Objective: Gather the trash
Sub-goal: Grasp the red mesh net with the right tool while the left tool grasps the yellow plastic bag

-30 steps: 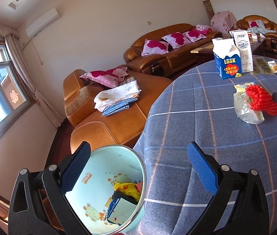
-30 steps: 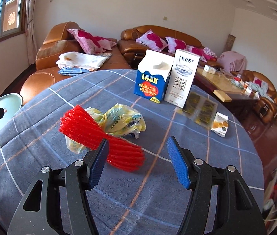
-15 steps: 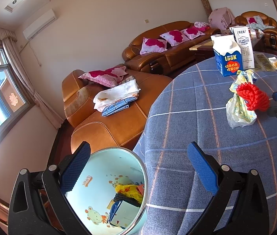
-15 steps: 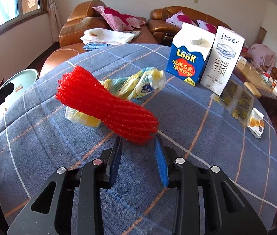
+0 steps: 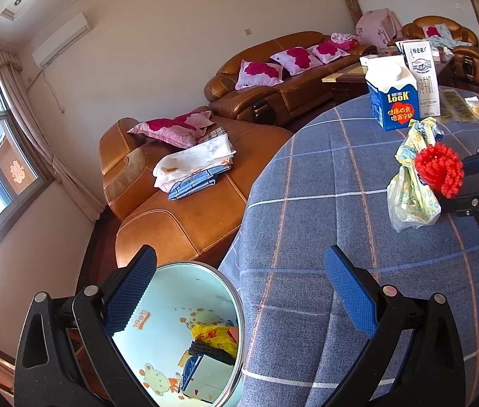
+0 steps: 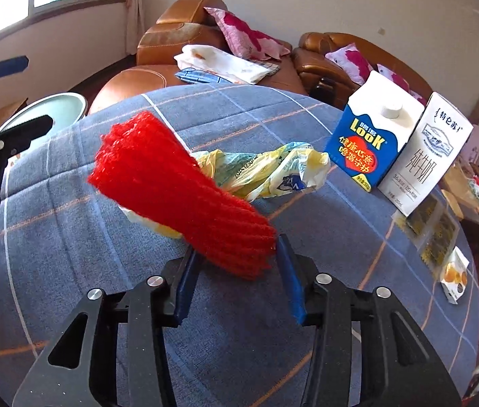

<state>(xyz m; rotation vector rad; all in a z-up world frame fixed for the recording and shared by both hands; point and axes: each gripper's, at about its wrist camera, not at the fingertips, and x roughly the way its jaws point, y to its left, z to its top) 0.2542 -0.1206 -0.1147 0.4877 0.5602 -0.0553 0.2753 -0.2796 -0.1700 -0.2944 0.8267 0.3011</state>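
Far left, beside the round surface [image 5: 307, 183] with its blue checked cloth, stands a pale bin [image 5: 185, 335] holding a yellow wrapper and a small box. The left hand-held gripper [image 5: 239, 291] hangs over the bin's rim and the surface's edge, its blue pads spread wide with nothing between them. Further right, the right hand-held gripper [image 6: 236, 264] has just been closing its jaws and now pinches the near end of a red foam net sleeve [image 6: 178, 190], lifted at a slant. A crumpled yellow plastic bag [image 6: 266, 173] hangs against the sleeve. To the right stand a blue carton [image 6: 368, 142] and a white carton [image 6: 425, 152], side by side.
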